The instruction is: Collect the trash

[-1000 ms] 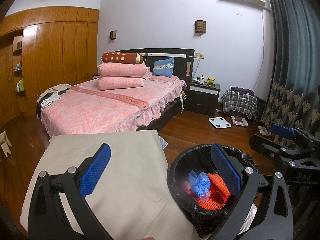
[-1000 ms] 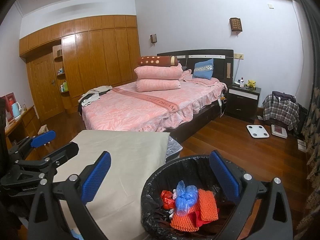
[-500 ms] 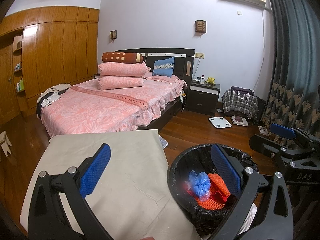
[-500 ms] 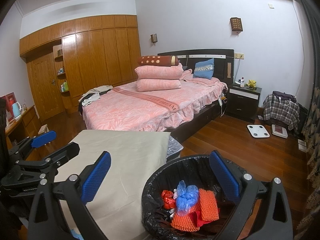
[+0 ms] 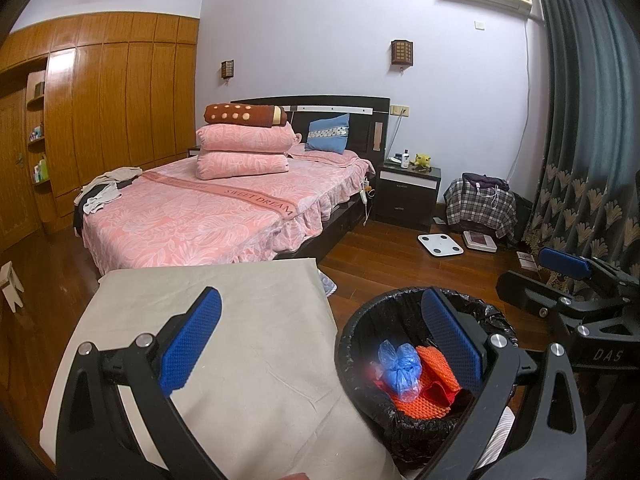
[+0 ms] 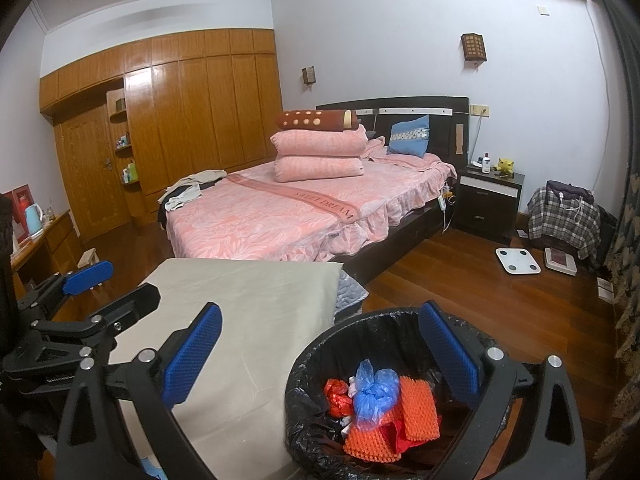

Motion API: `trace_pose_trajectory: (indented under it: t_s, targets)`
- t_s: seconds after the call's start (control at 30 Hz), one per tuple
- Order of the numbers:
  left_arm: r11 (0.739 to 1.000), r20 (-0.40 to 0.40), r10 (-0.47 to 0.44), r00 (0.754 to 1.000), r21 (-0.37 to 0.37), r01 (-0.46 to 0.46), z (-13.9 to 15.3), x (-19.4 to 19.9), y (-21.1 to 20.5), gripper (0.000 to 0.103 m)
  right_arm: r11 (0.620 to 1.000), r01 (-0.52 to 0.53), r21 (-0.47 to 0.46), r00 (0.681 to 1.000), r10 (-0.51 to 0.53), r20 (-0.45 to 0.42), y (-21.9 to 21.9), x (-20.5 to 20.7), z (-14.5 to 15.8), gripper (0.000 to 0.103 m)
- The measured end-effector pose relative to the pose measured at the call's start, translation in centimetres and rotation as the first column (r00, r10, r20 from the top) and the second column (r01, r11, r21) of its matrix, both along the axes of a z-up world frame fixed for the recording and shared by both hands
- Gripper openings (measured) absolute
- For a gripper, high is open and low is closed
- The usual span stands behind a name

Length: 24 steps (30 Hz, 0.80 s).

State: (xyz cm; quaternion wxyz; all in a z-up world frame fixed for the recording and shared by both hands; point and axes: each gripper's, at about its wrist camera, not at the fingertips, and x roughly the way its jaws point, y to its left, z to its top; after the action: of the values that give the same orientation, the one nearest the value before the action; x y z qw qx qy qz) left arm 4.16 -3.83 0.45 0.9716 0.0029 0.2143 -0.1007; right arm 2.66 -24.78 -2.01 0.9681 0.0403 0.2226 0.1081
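Observation:
A round bin with a black liner [image 5: 362, 344] [image 6: 320, 344] stands on the floor beside the table. In it lie a blue plastic bag [image 5: 398, 366] [image 6: 374, 392], orange netting [image 5: 434, 368] [image 6: 416, 404] and a red wrapper [image 6: 336, 392]. My left gripper [image 5: 320, 334] is open and empty, held above the table's right edge and the bin's rim. My right gripper [image 6: 320, 348] is open and empty, above the table edge and the bin. Each gripper shows in the other's view: the right one [image 5: 568, 280], the left one [image 6: 80, 284].
A table with a beige cloth [image 5: 224, 320] [image 6: 256, 304] fills the near left. Beyond it stand a pink bed [image 5: 208, 216], a dark nightstand [image 5: 408, 188], floor scales [image 5: 440, 245] and a draped chair [image 5: 480, 204]. A curtain [image 5: 580, 120] hangs on the right.

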Motion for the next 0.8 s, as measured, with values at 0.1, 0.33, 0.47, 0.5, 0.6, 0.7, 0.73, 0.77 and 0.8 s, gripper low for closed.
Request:
trace_pose_trajectory:
  t_s: [0.1,0.33,0.47,0.5,0.6,0.7,0.73,0.77,0.8]
  targets:
    - [1.000,-0.001,0.000,1.000,-0.001,0.000,0.03,-0.04,0.00,0.097,1.000,0.000,-0.001,1.000,0.000,0.001,-0.16,0.02,0.07,0.097]
    - [1.000,-0.001,0.000,1.000,0.000,0.000,0.07,-0.02,-0.02,0.097,1.000,-0.001,-0.002,1.000,0.001,0.001,-0.14,0.03,0.10,0.097]
    - [1.000,-0.001,0.001,1.000,-0.001,-0.001,0.07,-0.02,-0.02,0.097,1.000,-0.001,-0.002,1.000,0.001,-0.001,-0.10,0.03,0.09,0.097]
    - [1.000,-0.002,0.000,1.000,0.000,0.000,0.07,0.02,-0.03,0.097,1.000,-0.001,-0.001,1.000,0.001,0.000,-0.05,0.00,0.10,0.097]
    - [1.000,-0.002,0.000,1.000,0.000,0.000,0.08,0.02,-0.03,0.097,1.000,-0.001,-0.002,1.000,0.001,-0.001,-0.07,0.06,0.11,0.097]
    - [1.000,-0.003,-0.001,1.000,0.001,0.001,0.05,-0.08,0.04,0.097,1.000,-0.002,-0.002,1.000,0.002,-0.002,0.09,0.07,-0.04,0.097]
    - [1.000,-0.003,0.000,1.000,0.000,0.000,0.05,-0.06,0.04,0.097,1.000,-0.002,-0.001,1.000,0.002,-0.003,0.08,0.05,-0.04,0.097]
    - [1.000,-0.004,-0.001,1.000,0.000,0.001,0.07,-0.12,0.07,0.097,1.000,-0.002,-0.001,1.000,0.002,-0.002,0.02,0.05,-0.01,0.097]
    - [1.000,-0.003,0.000,1.000,0.001,0.000,0.07,-0.10,0.04,0.097,1.000,-0.002,-0.001,1.000,0.002,-0.003,0.08,0.05,-0.02,0.097]
